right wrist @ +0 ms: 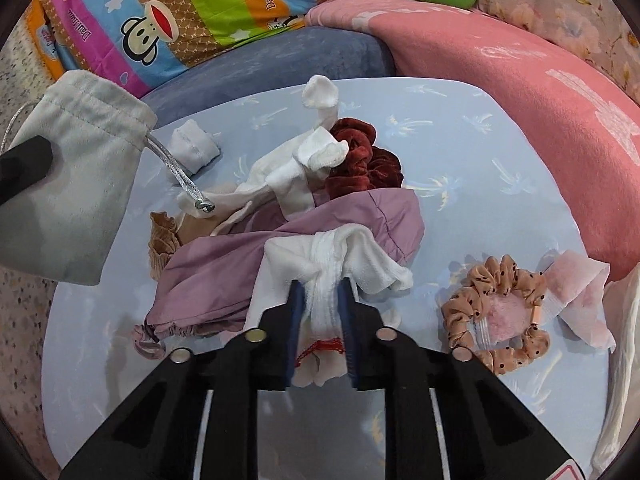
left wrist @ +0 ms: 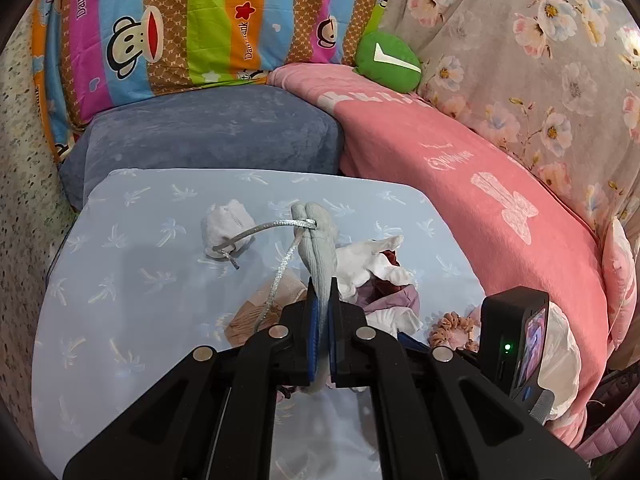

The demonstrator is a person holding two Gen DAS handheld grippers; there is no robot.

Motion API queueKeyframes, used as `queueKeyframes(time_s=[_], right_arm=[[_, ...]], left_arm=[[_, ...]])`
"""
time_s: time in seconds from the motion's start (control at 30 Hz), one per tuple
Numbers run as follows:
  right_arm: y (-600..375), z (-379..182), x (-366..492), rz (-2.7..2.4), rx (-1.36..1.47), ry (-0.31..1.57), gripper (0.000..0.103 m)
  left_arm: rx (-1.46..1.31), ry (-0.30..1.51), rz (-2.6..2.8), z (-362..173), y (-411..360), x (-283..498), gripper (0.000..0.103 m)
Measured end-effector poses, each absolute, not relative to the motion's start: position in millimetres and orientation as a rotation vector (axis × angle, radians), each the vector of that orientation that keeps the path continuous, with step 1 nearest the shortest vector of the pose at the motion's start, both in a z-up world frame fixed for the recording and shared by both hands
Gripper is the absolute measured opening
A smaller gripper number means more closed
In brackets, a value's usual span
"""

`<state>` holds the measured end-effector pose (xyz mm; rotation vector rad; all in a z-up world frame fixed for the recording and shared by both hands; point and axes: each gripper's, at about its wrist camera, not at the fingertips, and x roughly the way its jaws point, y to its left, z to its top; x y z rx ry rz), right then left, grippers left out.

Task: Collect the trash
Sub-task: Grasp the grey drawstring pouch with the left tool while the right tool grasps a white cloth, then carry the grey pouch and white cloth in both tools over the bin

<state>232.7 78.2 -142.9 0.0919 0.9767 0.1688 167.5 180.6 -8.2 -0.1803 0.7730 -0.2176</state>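
My left gripper [left wrist: 322, 300] is shut on a grey drawstring pouch [left wrist: 318, 240], held above the light blue table [left wrist: 120, 320]; the pouch also shows at the left of the right wrist view [right wrist: 80, 184], its silver cord [right wrist: 180, 172] hanging down. My right gripper [right wrist: 322, 292] is shut on a white cloth [right wrist: 332, 264] lying on a heap: a lilac fabric piece [right wrist: 248, 252], a dark red scrunchie [right wrist: 364, 156] and white socks [right wrist: 312, 160]. A small white wad [left wrist: 228, 228] lies apart on the table.
A tan dotted scrunchie [right wrist: 496, 308] and a pink tissue [right wrist: 576, 292] lie at the table's right. A beige frilled cloth [right wrist: 162, 240] lies left of the heap. A blue cushion [left wrist: 208, 128], pink blanket [left wrist: 460, 184] and striped pillow [left wrist: 180, 20] border the table.
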Motion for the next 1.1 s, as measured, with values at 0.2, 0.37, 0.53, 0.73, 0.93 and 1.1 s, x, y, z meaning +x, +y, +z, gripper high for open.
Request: queueKeyframes(time_s=[0.2,0.37,0.53,0.73,0.93,1.1], right_arm=[[63.1,-108.0,217.0,0.166,0.115,0.883,0.010],[42.2,-57.0,199.5,0.145,0.137,0.775,0.010],[9.2,-7.6,178.8,0.113,0.164,0.676,0.010],[-34.5,35.0,148.9,0.056,0.176,0.591,0.010],[-80.3,59.1,114.7,-0.008,0.180,0.529,0.010],[-120.0,65.2,89.0,-0.065,0.196,0.506,0.010]], left_arm=[[-0.172,0.760,-0.232,-0.7,172.5,165.5,0.004],[-0.157,0.725,-0.258,16.5,156.7,160.7,0.004],[-0.136,0.674,-0.305,40.3,131.1,152.4,0.004],[-0.116,0.621,-0.381,64.1,93.4,139.4,0.004],[-0.088,0.593,-0.473,78.1,48.3,124.4,0.004],[-0.060,0.592,-0.548,81.2,7.6,112.3,0.004]])
